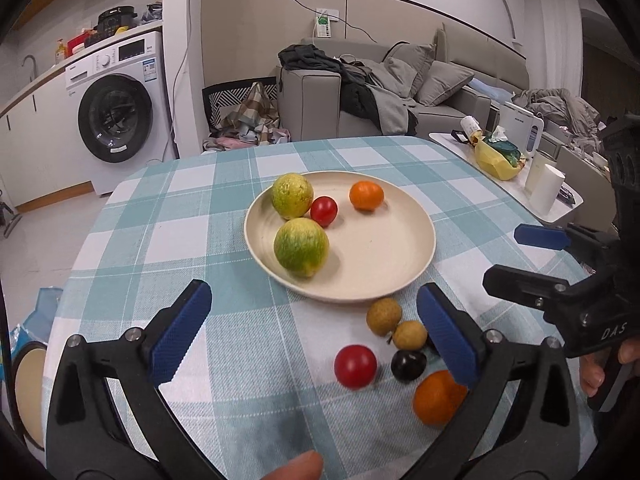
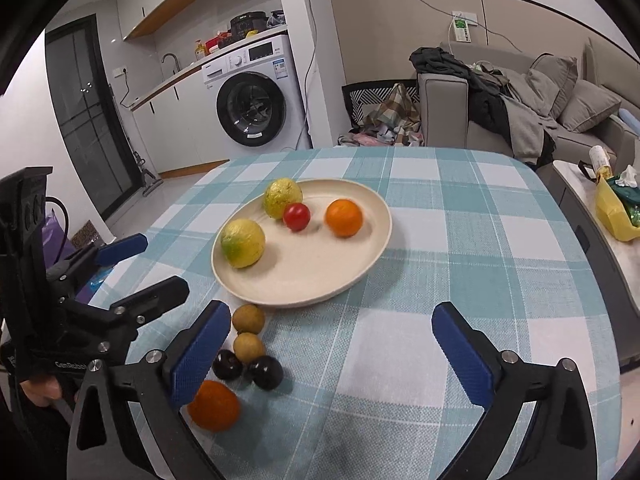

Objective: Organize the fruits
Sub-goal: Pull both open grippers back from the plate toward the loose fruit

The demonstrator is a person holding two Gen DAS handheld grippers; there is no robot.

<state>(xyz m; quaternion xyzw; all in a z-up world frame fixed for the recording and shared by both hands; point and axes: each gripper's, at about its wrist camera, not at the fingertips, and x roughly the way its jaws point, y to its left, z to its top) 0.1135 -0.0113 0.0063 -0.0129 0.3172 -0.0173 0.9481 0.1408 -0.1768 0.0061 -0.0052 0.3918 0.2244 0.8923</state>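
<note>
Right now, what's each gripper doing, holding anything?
Left gripper: open wide, holding nothing, above the tablecloth.
Right gripper: open wide, holding nothing.

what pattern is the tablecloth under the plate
The tablecloth is a teal and white check, clearest in the right wrist view.

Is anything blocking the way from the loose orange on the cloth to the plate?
Yes. The two longans and two dark fruits lie between the orange and the plate; lifting it over clears them.
</note>
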